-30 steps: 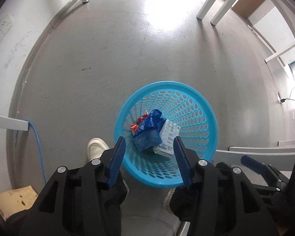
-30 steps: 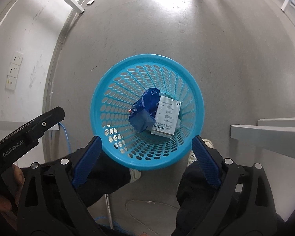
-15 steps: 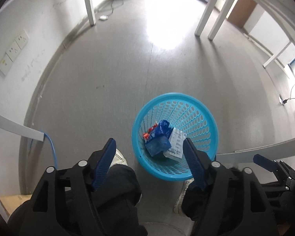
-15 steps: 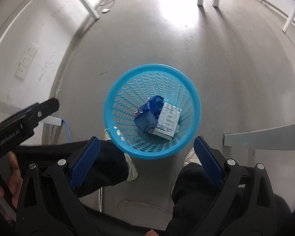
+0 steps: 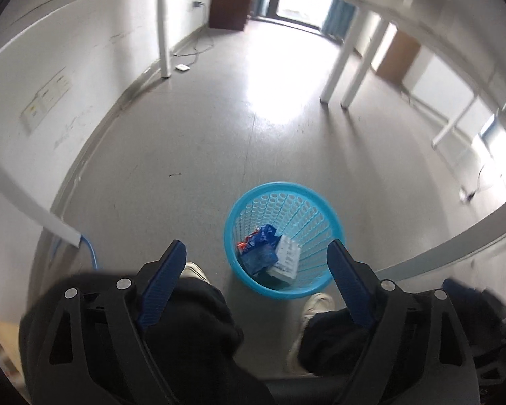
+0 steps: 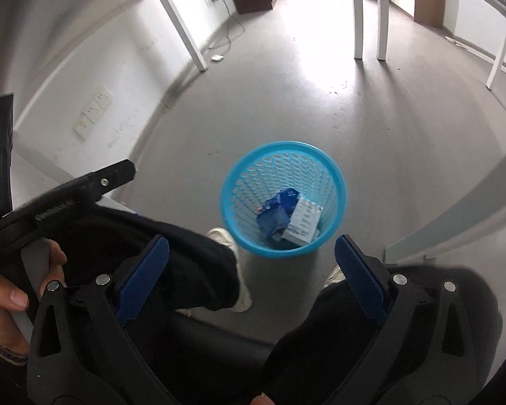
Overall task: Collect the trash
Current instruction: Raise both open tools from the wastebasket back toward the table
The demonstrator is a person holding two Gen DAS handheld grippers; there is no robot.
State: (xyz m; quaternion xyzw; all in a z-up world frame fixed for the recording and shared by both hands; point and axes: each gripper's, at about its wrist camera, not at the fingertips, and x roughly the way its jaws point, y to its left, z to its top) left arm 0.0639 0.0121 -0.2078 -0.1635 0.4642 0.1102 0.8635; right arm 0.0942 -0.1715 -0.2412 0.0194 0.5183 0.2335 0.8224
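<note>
A light blue perforated basket [image 5: 283,186] [image 6: 280,145] stands on the grey floor between the person's feet. Inside it lie a crumpled blue wrapper [image 5: 259,253] [image 6: 275,212] and a white printed box [image 5: 286,258] [image 6: 305,219], with a bit of red packaging beside them. My left gripper [image 5: 255,246] hangs high above the basket, its jaws opening with nothing between them. My right gripper [image 6: 251,239] is also well above the basket, its jaws opening wide and empty. In the right wrist view, the left gripper's body [image 6: 67,199] shows at the left, held by a hand [image 6: 3,290].
The person's legs in black trousers [image 5: 192,320] [image 6: 192,253] and white shoes [image 5: 315,303] [image 6: 221,236] flank the basket. White table legs [image 5: 334,67] [image 6: 357,17] stand farther back. A table edge [image 5: 455,246] runs at the right, and a blue cable [image 5: 91,253] hangs at the left wall.
Both grippers have risen and tilted up, so the basket looks smaller and farther and more of the room shows. The left jaws have spread much wider. The trash in the basket has not moved.
</note>
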